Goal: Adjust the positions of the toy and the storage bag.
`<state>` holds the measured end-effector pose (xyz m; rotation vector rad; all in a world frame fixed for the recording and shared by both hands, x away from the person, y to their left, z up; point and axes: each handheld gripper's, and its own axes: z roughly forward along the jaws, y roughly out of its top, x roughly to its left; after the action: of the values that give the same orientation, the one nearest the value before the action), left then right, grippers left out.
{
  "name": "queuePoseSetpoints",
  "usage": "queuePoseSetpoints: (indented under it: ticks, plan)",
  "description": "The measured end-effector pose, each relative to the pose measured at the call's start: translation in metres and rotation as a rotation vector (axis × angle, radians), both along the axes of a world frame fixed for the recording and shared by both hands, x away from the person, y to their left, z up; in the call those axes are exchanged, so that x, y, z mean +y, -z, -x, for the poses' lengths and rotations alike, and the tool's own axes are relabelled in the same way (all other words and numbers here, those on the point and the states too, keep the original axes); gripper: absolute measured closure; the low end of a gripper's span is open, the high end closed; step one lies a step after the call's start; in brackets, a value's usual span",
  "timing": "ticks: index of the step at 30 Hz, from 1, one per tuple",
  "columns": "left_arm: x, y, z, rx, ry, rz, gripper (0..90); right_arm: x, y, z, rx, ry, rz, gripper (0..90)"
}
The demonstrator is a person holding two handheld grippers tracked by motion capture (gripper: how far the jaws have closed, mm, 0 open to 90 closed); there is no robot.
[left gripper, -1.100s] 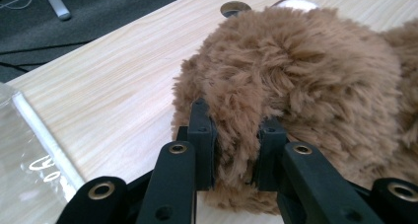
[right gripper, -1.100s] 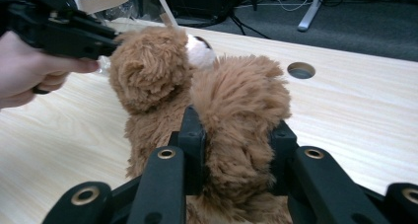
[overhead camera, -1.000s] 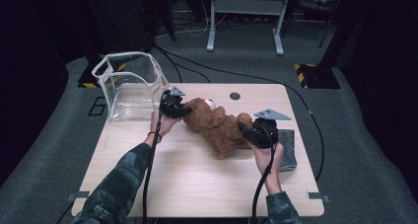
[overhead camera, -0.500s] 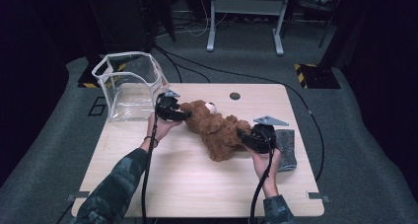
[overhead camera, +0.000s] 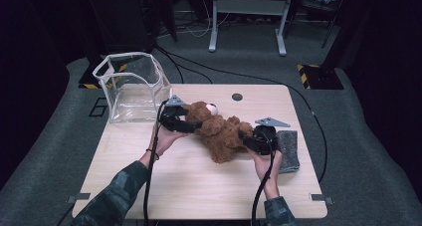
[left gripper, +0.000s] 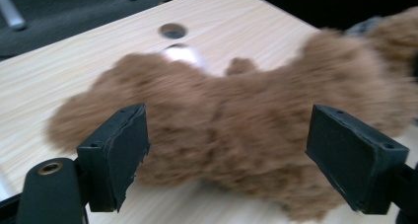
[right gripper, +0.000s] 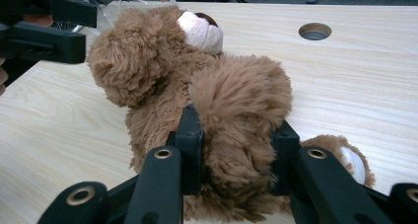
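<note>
Right gripper (right gripper: pixel 236 150): jaws clamped on a limb of the fluffy brown plush teddy bear (overhead camera: pixel 221 131), fur bulging up between the pads. Left gripper (left gripper: pixel 226 155): jaws have just been opening, now released and wide apart, the bear's head lying just beyond the pads, untouched. Bear lies on the light wooden table (overhead camera: pixel 199 186). Past the left fingers stands a clear plastic bin (overhead camera: pixel 132 86); behind the right gripper lies a grey cloth (overhead camera: pixel 288 149).

Dim room, light wooden table on grey carpet

The table (overhead camera: pixel 199 186) has a round hole (overhead camera: pixel 237 96) near its far edge. Grey carpet (overhead camera: pixel 358 151) surrounds it; a metal frame's legs (overhead camera: pixel 215 27) stand behind, with yellow-black hazard tape (overhead camera: pixel 304 67) on the floor in darkness.
</note>
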<state>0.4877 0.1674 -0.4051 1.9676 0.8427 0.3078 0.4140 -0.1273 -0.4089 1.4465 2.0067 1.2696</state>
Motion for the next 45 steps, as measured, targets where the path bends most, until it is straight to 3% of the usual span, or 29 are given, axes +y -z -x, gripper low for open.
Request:
queuePoseSetpoints:
  ticks: [6, 10, 13, 15, 16, 18, 21, 22, 28, 32, 36, 40, 42, 45]
  plan:
    - [-0.027, -0.006, 0.014, -0.026, 0.062, -0.006, 15.6, 0.001, -0.001, 0.000, 0.004, 0.001, 0.014, 66.9]
    - [-0.049, -0.005, 0.018, -0.066, 0.084, -0.064, 16.4, 0.003, -0.002, 0.001, 0.001, -0.005, 0.026, 66.7]
    - [-0.052, -0.002, 0.014, -0.068, 0.067, -0.074, 28.9, 0.005, -0.002, 0.002, -0.001, -0.011, 0.029, 66.4]
    - [-0.050, 0.003, 0.011, -0.064, 0.076, -0.085, 46.7, 0.006, -0.002, 0.004, -0.005, -0.019, 0.030, 66.2]
    - [-0.049, 0.006, 0.010, -0.060, 0.079, -0.080, 46.7, 0.007, -0.002, 0.005, -0.002, -0.019, 0.032, 66.1]
    - [-0.038, 0.012, 0.009, -0.053, 0.091, -0.056, 62.8, 0.009, -0.003, 0.007, -0.005, -0.040, 0.039, 65.1]
    - [-0.030, 0.016, 0.009, -0.042, 0.091, -0.039, 68.9, 0.010, -0.002, 0.008, -0.002, -0.059, 0.040, 62.3]
    - [-0.021, 0.019, 0.008, -0.023, 0.100, -0.016, 69.7, 0.010, -0.002, 0.009, -0.003, -0.065, 0.036, 60.9]
    - [-0.005, 0.027, 0.013, -0.019, 0.091, 0.002, 71.6, 0.004, -0.002, 0.011, -0.011, -0.101, 0.009, 48.2]
    - [0.006, 0.034, 0.018, -0.011, 0.092, 0.031, 71.6, -0.006, -0.005, 0.013, -0.014, -0.106, -0.004, 27.8]
    - [0.014, 0.040, 0.019, -0.001, 0.079, 0.048, 71.5, -0.022, -0.008, 0.017, -0.037, -0.096, -0.058, 15.2]
    - [0.016, 0.042, 0.020, 0.005, 0.078, 0.049, 71.6, -0.036, -0.010, 0.016, -0.040, -0.056, -0.073, 14.0]
    - [0.018, 0.044, 0.020, 0.008, 0.078, 0.048, 71.5, -0.045, -0.007, 0.012, -0.007, -0.030, -0.075, 12.6]
    - [0.019, 0.046, 0.020, 0.013, 0.071, 0.046, 71.5, -0.052, 0.006, -0.002, 0.071, -0.003, -0.031, 12.5]
